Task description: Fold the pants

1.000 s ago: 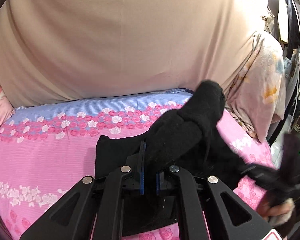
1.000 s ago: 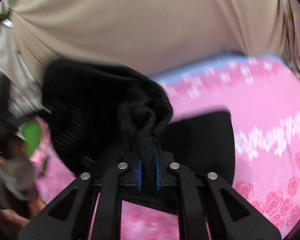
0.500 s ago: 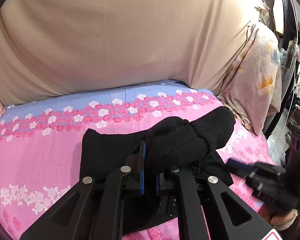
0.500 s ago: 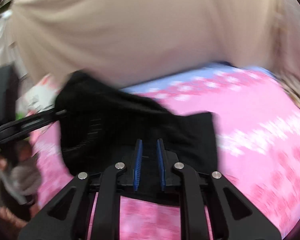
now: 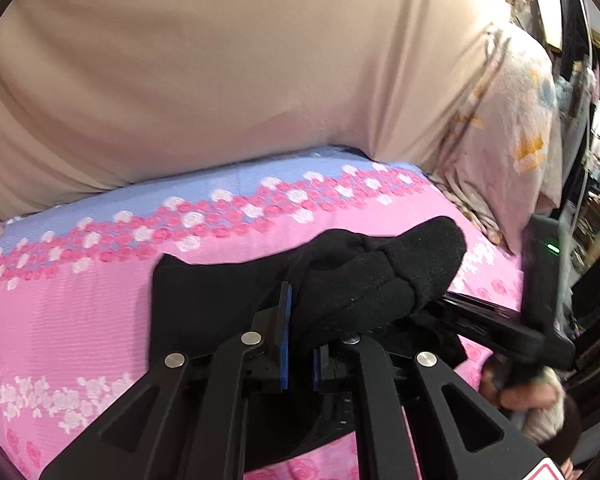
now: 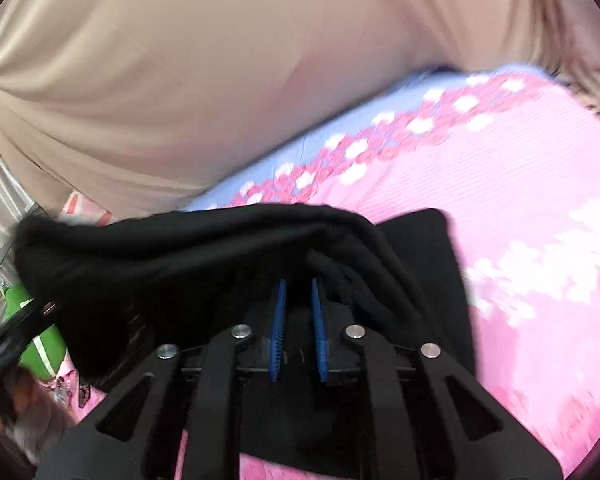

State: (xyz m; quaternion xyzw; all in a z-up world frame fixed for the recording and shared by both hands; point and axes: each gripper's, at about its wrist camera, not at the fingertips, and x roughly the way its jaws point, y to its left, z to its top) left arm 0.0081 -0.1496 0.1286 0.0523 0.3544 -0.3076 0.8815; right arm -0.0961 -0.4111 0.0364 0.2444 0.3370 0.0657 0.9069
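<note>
Moved since earlier: both tools have come down toward the bed (image 5: pixel 80 304); the lifted bundle of pants (image 5: pixel 364 280) hung high a second ago and now sits low over the flat part.
Pants: black, soft knit; a flat layer lies on the pink floral sheet, and a thick rolled fold rides above it, held up at the near edge.
Long axis: the raised fold runs left to right across both views, from one tool to the other.
Left gripper (image 5: pixel 298 332): narrow, pinched on the fold; cloth bulges out over and to the right of its blue pads (image 5: pixel 285 336).
Right gripper (image 6: pixel 298 328): slightly parted; a small gap shows between the pads (image 6: pixel 278 332). Cloth drapes just ahead of the tips, but whether any is clamped cannot be told from the blurred picture.
Which way it lies: the flat layer (image 6: pixel 420 248) stretches forward and away from both tools, toward the beige backdrop (image 5: pixel 220 80).
Nearer hand: the left, by my reading, since it alone clearly carries the fold; the right tool shows at the right edge of the left view, just beside the bundle.
Next move, as a guess: carry the fold forward over the flat layer and lay it down square.
Risk: one-sided hold may let the fold skew.
</note>
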